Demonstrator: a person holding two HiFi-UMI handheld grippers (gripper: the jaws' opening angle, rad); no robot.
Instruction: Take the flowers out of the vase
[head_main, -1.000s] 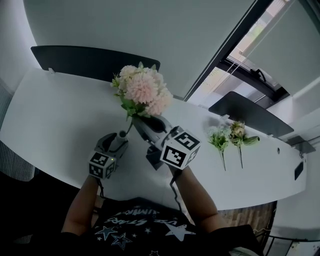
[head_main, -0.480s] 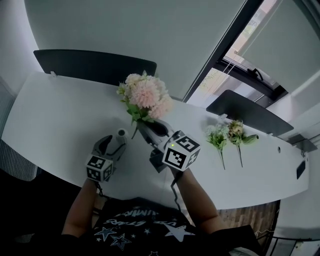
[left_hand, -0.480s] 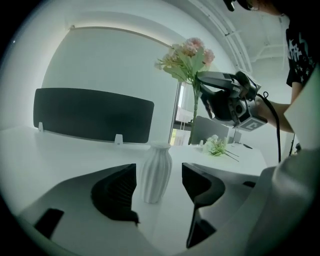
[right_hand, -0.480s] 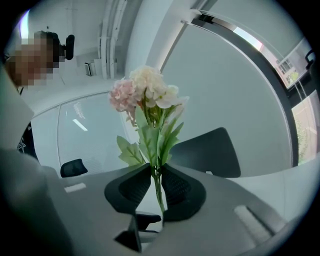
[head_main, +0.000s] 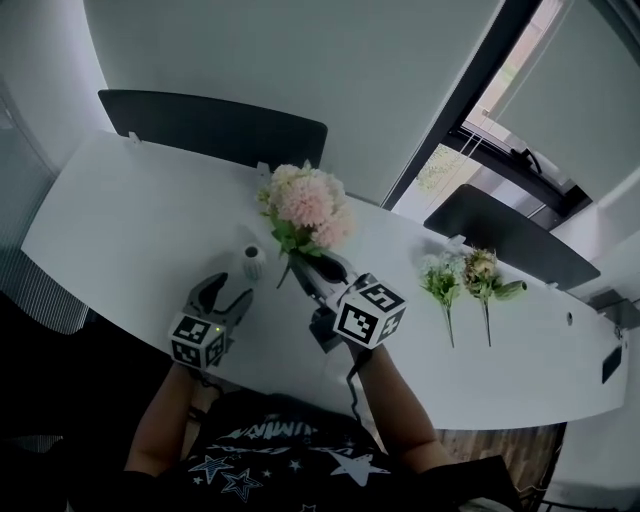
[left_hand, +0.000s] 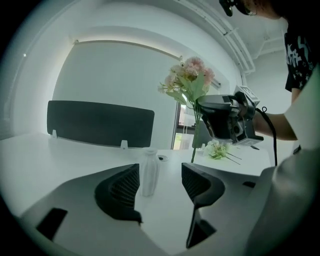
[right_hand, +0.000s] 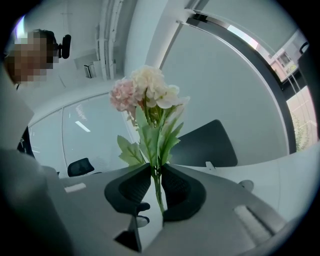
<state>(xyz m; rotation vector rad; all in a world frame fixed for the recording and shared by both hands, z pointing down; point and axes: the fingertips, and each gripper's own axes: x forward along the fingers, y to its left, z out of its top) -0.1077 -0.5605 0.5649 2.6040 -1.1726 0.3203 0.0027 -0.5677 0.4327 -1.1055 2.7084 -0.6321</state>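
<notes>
A small white ribbed vase (head_main: 254, 262) (left_hand: 149, 172) stands empty on the white table (head_main: 120, 230). My left gripper (head_main: 230, 292) (left_hand: 160, 187) is open just short of it, its fingers apart from the vase. The pink and cream flower bunch (head_main: 305, 205) (right_hand: 147, 95) (left_hand: 189, 82) hangs upright in the air to the right of the vase. My right gripper (head_main: 312, 268) (right_hand: 156, 182) is shut on its green stem, pointing level. The stem's lower end is clear of the vase mouth.
Two smaller flower sprigs (head_main: 440, 280) (head_main: 483, 272) lie on the table at the right. Dark chair backs (head_main: 215, 125) (head_main: 510, 235) stand behind the table's far edge. A round cable hole (left_hand: 161, 158) sits behind the vase. A window frame runs at upper right.
The left gripper's jaws opened off the vase and drew back toward me. The right gripper carried the bunch a little right and down, its stem now away from the vase.
</notes>
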